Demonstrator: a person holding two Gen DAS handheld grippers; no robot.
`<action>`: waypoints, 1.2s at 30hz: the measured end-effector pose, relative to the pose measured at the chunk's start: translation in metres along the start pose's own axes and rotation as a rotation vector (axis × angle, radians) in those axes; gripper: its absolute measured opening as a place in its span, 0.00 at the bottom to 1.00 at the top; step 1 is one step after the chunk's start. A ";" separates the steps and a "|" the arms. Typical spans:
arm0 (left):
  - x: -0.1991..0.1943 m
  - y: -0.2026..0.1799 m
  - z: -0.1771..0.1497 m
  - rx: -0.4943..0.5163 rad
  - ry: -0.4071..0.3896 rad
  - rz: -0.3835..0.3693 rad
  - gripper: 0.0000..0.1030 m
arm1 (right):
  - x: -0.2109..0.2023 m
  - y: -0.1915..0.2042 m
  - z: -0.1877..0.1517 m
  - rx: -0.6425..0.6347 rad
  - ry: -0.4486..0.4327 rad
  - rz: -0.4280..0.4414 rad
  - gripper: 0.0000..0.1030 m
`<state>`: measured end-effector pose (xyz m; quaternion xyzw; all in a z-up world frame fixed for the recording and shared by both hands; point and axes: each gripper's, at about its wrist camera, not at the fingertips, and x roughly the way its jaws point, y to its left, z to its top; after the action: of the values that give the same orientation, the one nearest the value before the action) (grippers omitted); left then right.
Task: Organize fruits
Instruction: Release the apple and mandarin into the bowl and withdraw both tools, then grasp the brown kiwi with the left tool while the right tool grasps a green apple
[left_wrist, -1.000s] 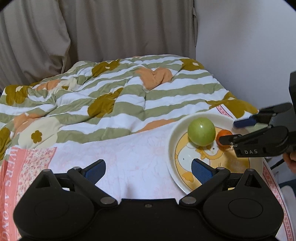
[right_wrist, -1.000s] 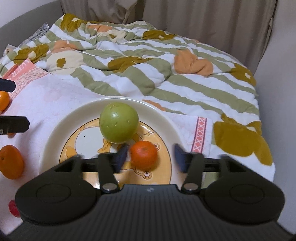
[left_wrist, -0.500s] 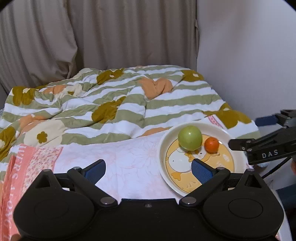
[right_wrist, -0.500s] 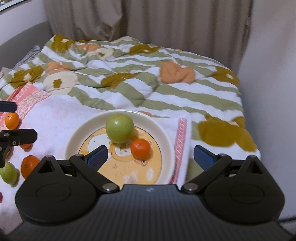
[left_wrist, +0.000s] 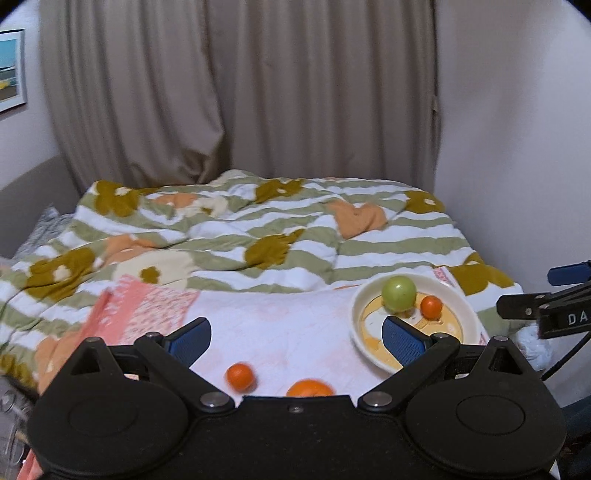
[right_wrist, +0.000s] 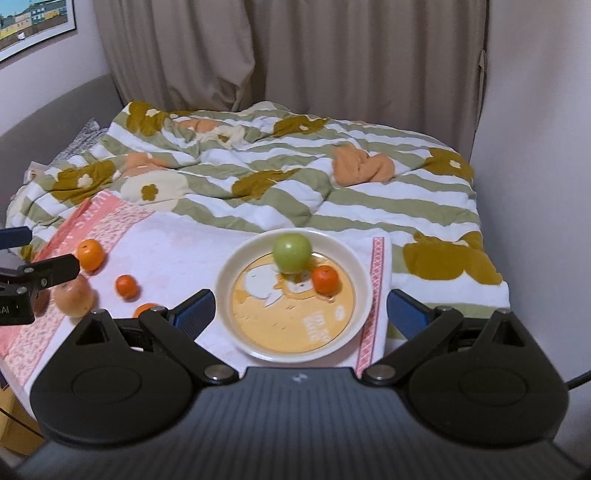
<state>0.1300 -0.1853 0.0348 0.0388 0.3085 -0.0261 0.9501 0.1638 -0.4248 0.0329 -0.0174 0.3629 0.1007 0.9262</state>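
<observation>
A cream plate with a cartoon print lies on a white and pink towel. On the plate a green apple and a small tangerine sit side by side. My right gripper hangs above the plate's near side, open wide and holding nothing. Loose fruit lies on the towel to the left: an orange, a small tangerine, a reddish apple and another orange half hidden behind my finger. My left gripper is open and empty above two oranges, with the plate to its right.
A striped floral quilt covers the bed beyond the towel. A beige curtain hangs behind it, and a plain wall runs close along the right. The towel's near edge drops off at the lower left. A framed picture hangs upper left.
Both grippers have drawn back and up from the plate. The right jaws opened wide and left the tangerine on the plate beside the green apple. Loose fruit on the towel came into view.
</observation>
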 end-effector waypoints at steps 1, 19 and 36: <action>-0.007 0.003 -0.004 -0.008 -0.006 0.014 0.98 | -0.004 0.004 -0.002 0.000 -0.002 0.004 1.00; -0.056 0.113 -0.070 -0.039 -0.031 0.142 0.99 | -0.024 0.114 -0.035 0.031 -0.007 -0.010 1.00; 0.012 0.231 -0.106 0.012 0.116 0.090 0.98 | 0.039 0.232 -0.064 0.111 0.036 -0.027 1.00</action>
<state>0.0946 0.0538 -0.0442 0.0597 0.3610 0.0174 0.9305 0.1025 -0.1972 -0.0316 0.0272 0.3841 0.0676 0.9204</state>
